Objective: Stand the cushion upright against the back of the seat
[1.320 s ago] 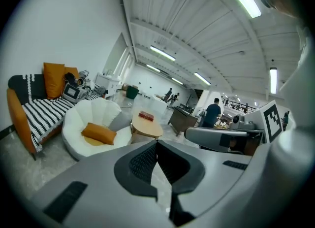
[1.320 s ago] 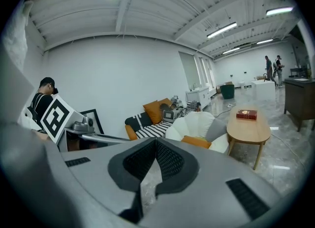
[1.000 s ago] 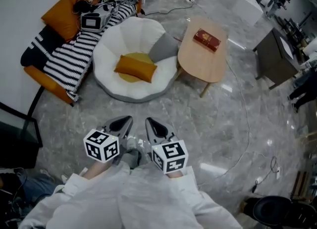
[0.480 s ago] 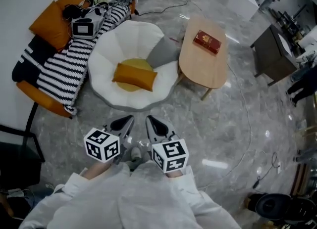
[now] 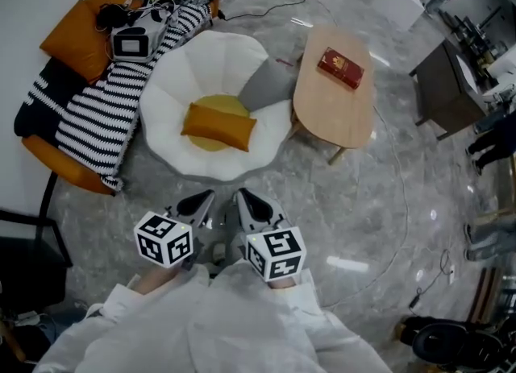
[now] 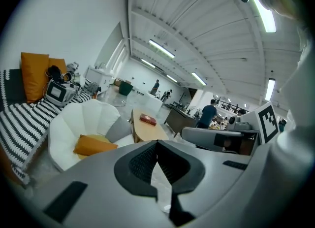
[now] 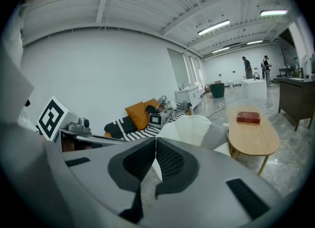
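One orange cushion [image 5: 218, 124] lies flat in the single white seat [image 5: 193, 65], at twelve o'clock from two tools. The left tool [image 5: 200, 202] and right tool [image 5: 251, 206] are both pressed together, empty, and well apart from the cushion.

Grey marbled floor [image 5: 355, 194] carries white petal-shaped round seat [image 5: 173, 93] w/ orange oblong cushion [image 5: 218, 124] lying flat on it; just beside, oval light-wood table [image 5: 334, 109] w/ red book [image 5: 339, 68] on top.

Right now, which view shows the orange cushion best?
The head view: the orange cushion lies flat on the white seat, seen from above. The left gripper view shows it small, side-on; the right gripper view misses it.
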`<state>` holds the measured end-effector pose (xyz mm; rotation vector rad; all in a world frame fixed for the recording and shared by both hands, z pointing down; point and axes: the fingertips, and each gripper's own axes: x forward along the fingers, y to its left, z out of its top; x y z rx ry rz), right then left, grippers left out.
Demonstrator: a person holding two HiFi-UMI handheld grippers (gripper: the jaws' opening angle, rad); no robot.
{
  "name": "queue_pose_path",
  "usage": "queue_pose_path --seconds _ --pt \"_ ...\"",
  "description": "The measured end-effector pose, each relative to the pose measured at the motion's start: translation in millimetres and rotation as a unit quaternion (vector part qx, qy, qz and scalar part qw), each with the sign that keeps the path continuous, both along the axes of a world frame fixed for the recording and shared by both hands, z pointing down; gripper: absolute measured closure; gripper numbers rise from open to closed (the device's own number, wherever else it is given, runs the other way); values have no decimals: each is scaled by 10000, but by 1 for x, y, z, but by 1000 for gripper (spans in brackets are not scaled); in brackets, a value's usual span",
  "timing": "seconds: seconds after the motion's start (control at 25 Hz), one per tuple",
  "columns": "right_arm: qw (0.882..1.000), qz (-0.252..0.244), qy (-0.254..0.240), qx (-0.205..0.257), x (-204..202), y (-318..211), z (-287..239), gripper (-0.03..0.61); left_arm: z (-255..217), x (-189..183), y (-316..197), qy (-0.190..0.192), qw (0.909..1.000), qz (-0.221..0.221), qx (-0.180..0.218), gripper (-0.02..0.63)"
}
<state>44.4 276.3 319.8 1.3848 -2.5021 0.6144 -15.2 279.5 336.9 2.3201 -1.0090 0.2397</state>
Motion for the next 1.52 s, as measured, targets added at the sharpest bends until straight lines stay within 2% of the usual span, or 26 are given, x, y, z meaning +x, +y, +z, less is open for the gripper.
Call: queue_pose_path --seconds 0.16,0.32,0.88,1.16,1.52 --pt "10000 -21 -32 -1 3 -32 3 566 4 2 -32 2 10000 -61 -33 607" --pt "9999 -62 -22 -86 15 -72 11 566 5 12 -74 -164 9998 -29 51 606" --pt "9995 -290 -134 83 64 -219 -11 566 -12 67 -217 -178 9995 -166 184 606" --pt "9986 -463 -206 155 79 -261 -15 566 -19 81 -255 -183 9986 -401 290 606" --pt "9967 -762 -140 227 75 -280 -17 566 -27 89 -277 -202 9974 -505 469 606"
